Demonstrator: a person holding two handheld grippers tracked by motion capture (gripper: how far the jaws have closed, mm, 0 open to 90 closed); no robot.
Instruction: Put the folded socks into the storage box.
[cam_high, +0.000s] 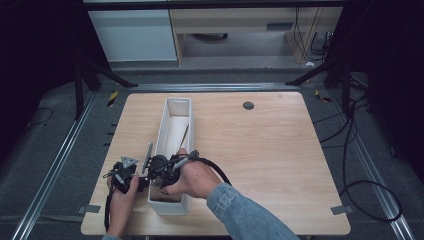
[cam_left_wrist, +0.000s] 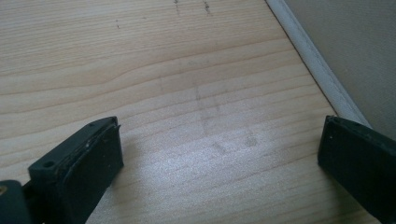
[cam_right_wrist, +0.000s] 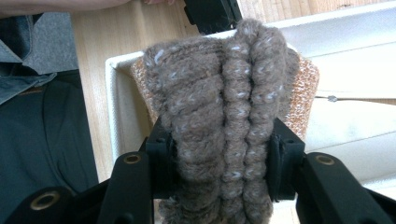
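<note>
My right gripper (cam_right_wrist: 219, 163) is clamped on a brown knitted piece (cam_right_wrist: 224, 116); both jaws press into its ribbed wool from the two sides, approx. at the middle of the piece. In the right gripper view the knit stands up between the jaws, and behind it is an orange-speckled fabric (cam_right_wrist: 306, 93), touching its back. Both are over the near end of the white tray (cam_right_wrist: 119, 116), w/ the tray's wall just beside them.

In the high view my right hand (cam_high: 192, 177) holds this gripper (cam_high: 165, 172) over the near end of the long white tray (cam_high: 177, 107), and some brown material lies in the bottom there. A thin dark stick (cam_high: 185, 134) leans inside the tray, farther from me.

My left gripper (cam_left_wrist: 215, 158) is released: jaws wide apart, nothing between them, only the bare wooden table (cam_left_wrist: 163, 70) under them. The tray's outer wall (cam_left_wrist: 317, 70) runs just beside its one jaw. In the high view my left hand (cam_high: 120, 200) keeps it (cam_high: 125, 172) low at the tray's left side, near the right gripper.
</note>
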